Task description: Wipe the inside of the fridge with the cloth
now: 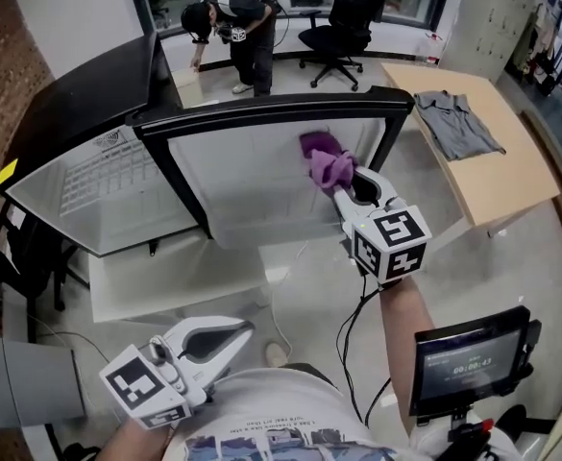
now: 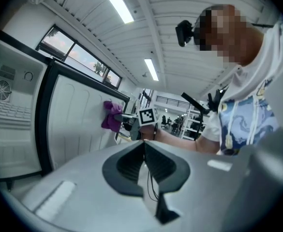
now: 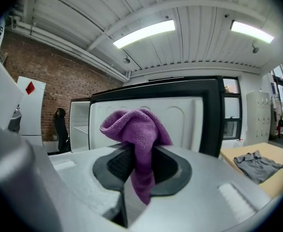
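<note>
Clamping cloth point(image 1: 327, 161) in right gripper point(image 1: 344, 184); closed, empty at left gripper point(image 1: 246, 330). Just ahead of right jaws, fridge point(image 1: 252, 176) panel: press flat, sweep overlapping strokes.

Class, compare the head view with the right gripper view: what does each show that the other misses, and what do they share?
Only the head view shows the left gripper, the small screen and a person bending over at the back. Only the right gripper view shows the brick wall and the ceiling lights. Both show the right gripper shut on the purple cloth, the open fridge, and the grey shirt on the table.
</note>
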Motion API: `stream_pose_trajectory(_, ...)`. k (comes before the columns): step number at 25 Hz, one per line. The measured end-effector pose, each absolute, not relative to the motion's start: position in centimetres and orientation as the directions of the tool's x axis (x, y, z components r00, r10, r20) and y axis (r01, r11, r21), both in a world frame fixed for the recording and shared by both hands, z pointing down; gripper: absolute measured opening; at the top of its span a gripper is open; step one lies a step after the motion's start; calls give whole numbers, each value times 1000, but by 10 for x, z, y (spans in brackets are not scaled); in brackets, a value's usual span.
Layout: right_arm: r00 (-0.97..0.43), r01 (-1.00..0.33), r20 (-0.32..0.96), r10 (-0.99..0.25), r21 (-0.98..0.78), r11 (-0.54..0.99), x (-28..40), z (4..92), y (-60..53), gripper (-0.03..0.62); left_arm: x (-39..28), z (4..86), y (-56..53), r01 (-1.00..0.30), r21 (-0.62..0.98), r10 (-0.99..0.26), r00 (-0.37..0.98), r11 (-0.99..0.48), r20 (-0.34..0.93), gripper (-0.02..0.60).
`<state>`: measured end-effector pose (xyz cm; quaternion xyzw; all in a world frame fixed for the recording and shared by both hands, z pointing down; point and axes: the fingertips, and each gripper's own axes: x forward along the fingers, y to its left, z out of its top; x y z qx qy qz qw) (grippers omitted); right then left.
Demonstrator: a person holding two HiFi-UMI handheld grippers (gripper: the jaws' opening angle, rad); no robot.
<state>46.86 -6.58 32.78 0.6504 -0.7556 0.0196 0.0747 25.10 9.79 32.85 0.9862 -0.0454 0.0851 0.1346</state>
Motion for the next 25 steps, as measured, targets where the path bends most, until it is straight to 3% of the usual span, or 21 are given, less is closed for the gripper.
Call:
stream_pose_trajectory(7, -18, -998, 147, -989, 57, 27, 514, 333, -50, 78, 257, 332, 98, -82, 265, -35, 984, -961, 177, 8)
stream_pose_trajectory(13, -22, -999, 145, -989, 44, 29, 512, 336, -46, 78, 256, 332, 98, -79, 266, -32, 983, -961, 179, 8)
stream_pose_trajectory(25, -315, -945, 154, -936, 37, 324, 383, 349, -64, 78, 235, 327, 99, -149, 266, -102, 978, -952, 182, 8)
